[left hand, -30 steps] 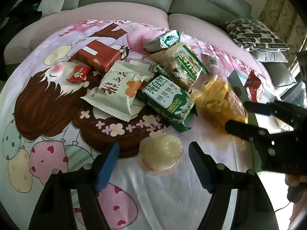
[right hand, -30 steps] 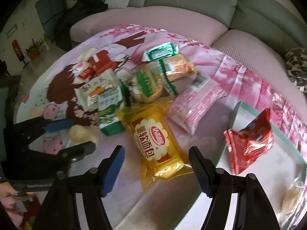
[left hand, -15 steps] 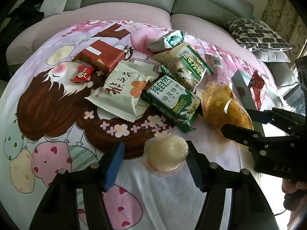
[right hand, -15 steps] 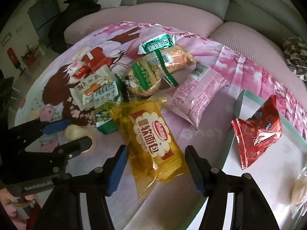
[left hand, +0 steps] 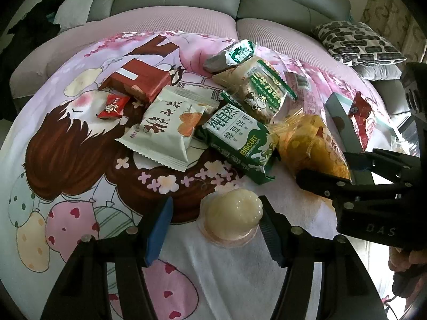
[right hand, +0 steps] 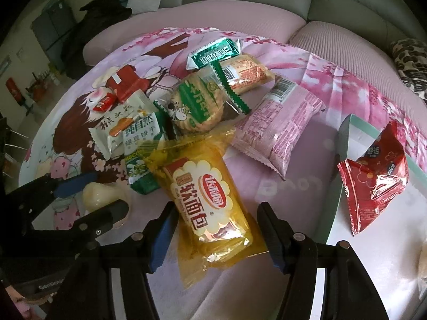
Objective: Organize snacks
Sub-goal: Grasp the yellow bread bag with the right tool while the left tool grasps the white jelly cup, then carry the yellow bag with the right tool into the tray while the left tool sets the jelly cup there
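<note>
Left gripper (left hand: pixel 214 220) half open astride a jelly cup (left hand: pixel 231 214) on the printed sheet (left hand: pixel 66 144), right pad touching, left clear; right gripper (right hand: pixel 216 233) half open around a yellow bread packet (right hand: pixel 205 200), grip unclear.

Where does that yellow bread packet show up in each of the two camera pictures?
Left wrist view: yellow bread packet at right of centre, ahead of the other hand-held gripper.
Right wrist view: bottom centre, between the fingers.
Shared landmark: green biscuit pack beside it.
</note>
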Tool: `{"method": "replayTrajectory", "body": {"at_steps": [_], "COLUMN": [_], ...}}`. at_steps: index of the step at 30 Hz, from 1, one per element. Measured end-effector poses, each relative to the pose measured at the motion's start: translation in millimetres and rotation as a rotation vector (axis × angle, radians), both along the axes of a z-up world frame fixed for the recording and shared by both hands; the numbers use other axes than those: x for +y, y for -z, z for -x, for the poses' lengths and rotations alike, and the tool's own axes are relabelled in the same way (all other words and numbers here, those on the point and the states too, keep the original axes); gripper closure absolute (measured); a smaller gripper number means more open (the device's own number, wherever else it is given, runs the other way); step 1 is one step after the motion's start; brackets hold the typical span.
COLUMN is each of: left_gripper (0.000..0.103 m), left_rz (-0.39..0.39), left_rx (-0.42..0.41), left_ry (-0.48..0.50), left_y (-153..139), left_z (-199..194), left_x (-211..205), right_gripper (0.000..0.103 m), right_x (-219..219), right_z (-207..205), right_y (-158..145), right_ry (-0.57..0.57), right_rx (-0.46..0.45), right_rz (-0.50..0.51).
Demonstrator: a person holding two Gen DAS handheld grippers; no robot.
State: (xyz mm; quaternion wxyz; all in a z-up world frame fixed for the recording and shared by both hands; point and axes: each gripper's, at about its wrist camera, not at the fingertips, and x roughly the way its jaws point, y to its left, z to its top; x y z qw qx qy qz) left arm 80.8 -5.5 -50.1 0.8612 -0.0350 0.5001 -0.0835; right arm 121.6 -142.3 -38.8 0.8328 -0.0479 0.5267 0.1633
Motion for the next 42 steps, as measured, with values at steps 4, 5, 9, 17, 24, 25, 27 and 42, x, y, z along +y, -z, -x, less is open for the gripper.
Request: {"method": "replayTrajectory", "body": {"at_steps": [4, 5, 9, 17, 24, 25, 27, 42], "left_gripper": [0.040, 0.041, 0.044, 0.059, 0.059, 0.059, 0.059, 0.059], "left_rz": [-0.009, -0.009, -0.007, -0.006, 0.001, 0.002, 0.000, -0.010], "left_rx": [-0.002, -0.002, 0.000, 0.005, 0.013, 0.015, 0.017, -0.034], "left_ry": [-0.002, -0.003, -0.005, -0.012, -0.017, -0.019, -0.022, -0.010], "left_y": [0, -1, -1, -3, -5, -6, -7, -45], "left_z": [1, 1, 1, 2, 5, 5, 6, 16], "left_x": [-1, -1, 0, -1, 1, 1, 1, -12], "right_gripper": [0.039, 0.039, 0.039, 0.047, 0.054, 0.054, 0.055, 0.055], "right_x": [0, 0, 0, -4, -10, -12, -14, -54], "right_z": [0, 0, 2, 13, 25, 27, 32, 75], "right_y": [0, 0, -1, -7, -14, -15, -19, -54], "right_ry": [0.005, 0.008, 0.025, 0.046, 0.059, 0.062, 0.067, 0.167], "right_rx": [-0.001, 0.000, 0.003, 0.001, -0.011, -0.014, -0.022, -0.071], "right_rz": [0.004, 0.004, 0.006, -0.018, -0.048, -0.055, -0.064, -0.139]}}
